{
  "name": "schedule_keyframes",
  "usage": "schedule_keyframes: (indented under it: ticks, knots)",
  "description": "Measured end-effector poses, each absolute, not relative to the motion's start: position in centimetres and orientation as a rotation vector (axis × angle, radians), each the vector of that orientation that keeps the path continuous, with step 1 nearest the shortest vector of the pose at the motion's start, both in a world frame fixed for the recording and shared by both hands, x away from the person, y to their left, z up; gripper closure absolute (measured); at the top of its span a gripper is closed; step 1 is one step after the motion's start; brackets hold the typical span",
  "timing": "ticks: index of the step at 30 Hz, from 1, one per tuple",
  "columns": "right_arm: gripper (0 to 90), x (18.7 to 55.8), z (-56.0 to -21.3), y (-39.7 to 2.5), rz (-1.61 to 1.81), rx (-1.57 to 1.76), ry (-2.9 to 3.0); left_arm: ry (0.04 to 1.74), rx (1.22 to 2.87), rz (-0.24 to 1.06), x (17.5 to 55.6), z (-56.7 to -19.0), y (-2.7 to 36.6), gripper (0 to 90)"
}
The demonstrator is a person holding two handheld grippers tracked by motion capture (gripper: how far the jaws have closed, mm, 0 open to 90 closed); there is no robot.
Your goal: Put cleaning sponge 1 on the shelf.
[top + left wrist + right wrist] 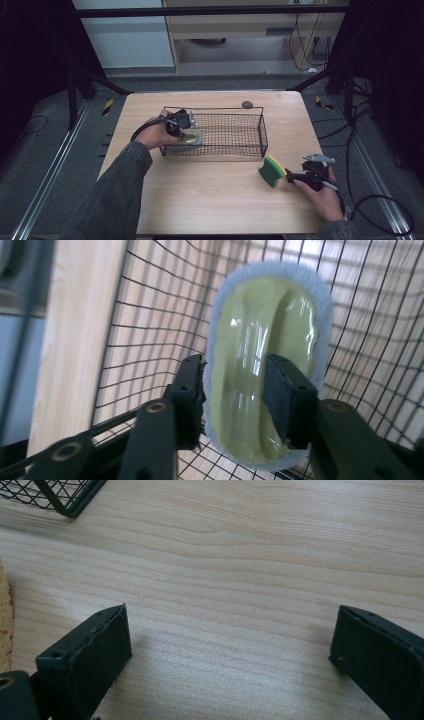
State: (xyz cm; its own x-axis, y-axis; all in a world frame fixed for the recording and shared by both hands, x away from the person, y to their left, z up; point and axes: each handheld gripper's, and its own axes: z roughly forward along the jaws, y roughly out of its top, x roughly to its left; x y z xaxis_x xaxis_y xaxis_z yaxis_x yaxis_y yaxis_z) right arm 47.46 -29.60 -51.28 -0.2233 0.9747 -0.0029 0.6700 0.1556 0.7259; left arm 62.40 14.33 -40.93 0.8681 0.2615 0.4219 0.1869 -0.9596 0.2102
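Nearest my camera, the right gripper (295,176) rests low over the desk (210,200), fingers (95,655) spread wide with bare wood between them; the green and yellow sponge (272,170) lies just beside them. Inside the wire basket (235,134), the left gripper (235,395) has its fingers (287,400) pinching the pale green scrubbing pad (265,355), white-fringed, against the mesh floor.

The left gripper (186,129) sits at the far left, forearm stretched forward, its jaws clamped tight. The right gripper (292,176) lies low at the near right, jaws spread wide apart.
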Motion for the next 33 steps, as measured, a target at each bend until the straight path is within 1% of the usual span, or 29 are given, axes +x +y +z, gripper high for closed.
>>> schedule_keyframes:
  ticks: [10, 16, 19, 20, 22, 23, 24, 25, 28, 29, 33]
  knots:
    - [3.1, 47.5, -51.3, -29.6, 0.843, 1.557, 1.959, 0.335, 2.800, 0.708, 60.9, -39.4, 14.2, 53.7]
    - [3.1, 47.4, -51.3, -29.6, 0.846, 1.561, 1.957, 0.347, 2.773, 0.740, 60.5, -39.1, 14.2, 48.0]
    - [3.1, 47.5, -51.3, -29.6, 0.845, 1.559, 1.957, 0.356, 2.767, 0.749, 60.5, -38.9, 14.2, 40.4]
    - [3.1, 47.4, -51.3, -29.6, 0.845, 1.561, 1.957, 0.385, 2.749, 0.755, 60.3, -38.7, 14.2, 40.4]
    - [3.1, 47.4, -51.3, -29.6, 0.845, 1.560, 1.957, 0.409, 2.722, 0.779, 60.0, -38.4, 14.2, 31.4]
    - [3.1, 47.4, -51.3, -29.6, 0.845, 1.561, 1.957, 0.424, 2.718, 0.787, 59.9, -38.3, 14.2, 21.3]
    - [3.1, 47.4, -51.3, -29.6, 0.845, 1.561, 1.957, 0.431, 2.710, 0.792, 59.8, -38.2, 14.2, 21.3]
    - [3.1, 47.4, -51.3, -29.6, 0.845, 1.561, 1.957, 0.442, 2.700, 0.787, 59.6, -38.0, 14.1, 15.6]
    - [3.1, 47.4, -51.3, -29.6, 0.845, 1.559, 1.957, 0.459, 2.661, 0.777, 59.0, -37.3, 14.2, 13.9]
    - [3.1, 47.4, -51.3, -29.6, 0.845, 1.559, 1.957, 0.476, 2.636, 0.764, 58.6, -36.9, 14.3, 11.8]
    - [3.1, 47.4, -51.3, -29.6, 0.848, 1.561, 1.957, 0.480, 2.621, 0.750, 57.9, -36.6, 14.4, 9.5]
